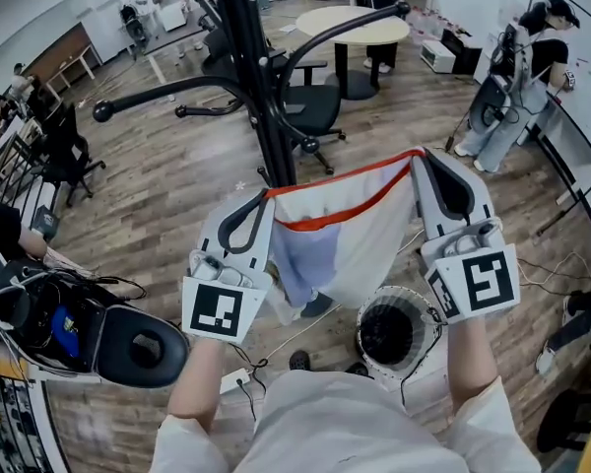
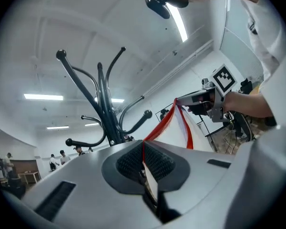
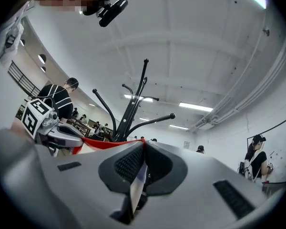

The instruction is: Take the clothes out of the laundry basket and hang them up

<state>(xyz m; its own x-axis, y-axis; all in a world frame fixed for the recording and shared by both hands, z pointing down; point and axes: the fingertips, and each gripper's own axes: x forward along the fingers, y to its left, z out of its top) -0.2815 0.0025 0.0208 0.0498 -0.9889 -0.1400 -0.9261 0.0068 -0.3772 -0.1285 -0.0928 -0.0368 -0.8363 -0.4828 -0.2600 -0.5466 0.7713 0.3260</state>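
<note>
A white garment with a red-trimmed edge (image 1: 347, 227) hangs stretched between my two grippers, just in front of the black coat stand (image 1: 264, 116). My left gripper (image 1: 267, 194) is shut on the red trim at one corner, the cloth (image 2: 147, 173) pinched between its pads. At the other corner my right gripper (image 1: 418, 155) is shut on the same garment (image 3: 137, 179). Both point roughly level toward the stand's curved hooks (image 2: 101, 87). A round mesh laundry basket (image 1: 399, 331) stands on the floor below, with a dark inside.
A black office chair (image 1: 310, 111) and a round wooden table (image 1: 353, 26) stand behind the stand. A black seat and bags (image 1: 89, 331) sit at my left. A person (image 1: 522, 77) stands at the right by a whiteboard. Cables (image 1: 295, 335) trail across the wooden floor.
</note>
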